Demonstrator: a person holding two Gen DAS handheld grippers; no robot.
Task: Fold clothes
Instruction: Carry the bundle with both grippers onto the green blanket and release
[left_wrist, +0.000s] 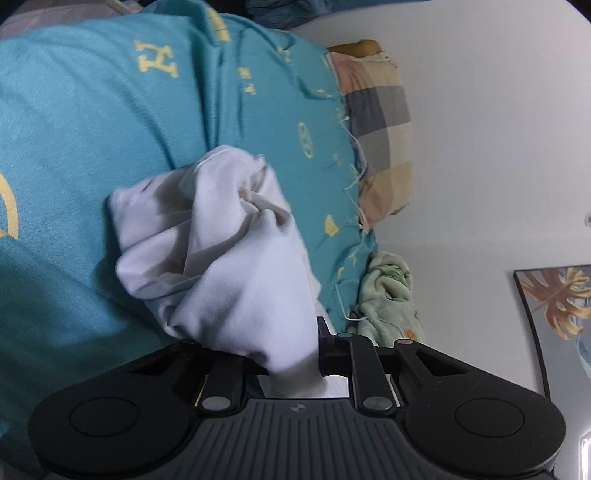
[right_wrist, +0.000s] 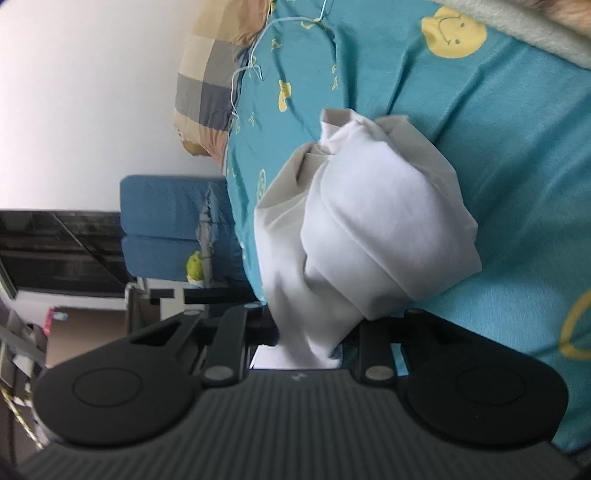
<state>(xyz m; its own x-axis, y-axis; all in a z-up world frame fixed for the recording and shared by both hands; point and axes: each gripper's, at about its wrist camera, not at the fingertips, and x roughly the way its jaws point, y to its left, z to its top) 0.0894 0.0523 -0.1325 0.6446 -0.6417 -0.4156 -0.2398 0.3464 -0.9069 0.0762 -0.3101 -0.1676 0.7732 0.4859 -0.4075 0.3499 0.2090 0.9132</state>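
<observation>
A white garment (left_wrist: 221, 251) hangs bunched in front of the teal bedsheet (left_wrist: 74, 147). My left gripper (left_wrist: 291, 354) is shut on a gathered part of it, and the cloth covers the fingertips. In the right wrist view the same white garment (right_wrist: 369, 229) hangs in crumpled folds, and my right gripper (right_wrist: 314, 343) is shut on another part of it. The cloth spills over both pairs of black jaws, so the pads are hidden. The teal bedsheet (right_wrist: 498, 147) with yellow smiley prints lies behind.
A checked pillow (left_wrist: 380, 129) lies at the bed's edge by the white wall, with a pale green cloth (left_wrist: 388, 299) beside it. A framed picture (left_wrist: 554, 317) hangs on the wall. A blue padded seat (right_wrist: 166, 229) and a dark shelf (right_wrist: 55, 251) stand beside the bed.
</observation>
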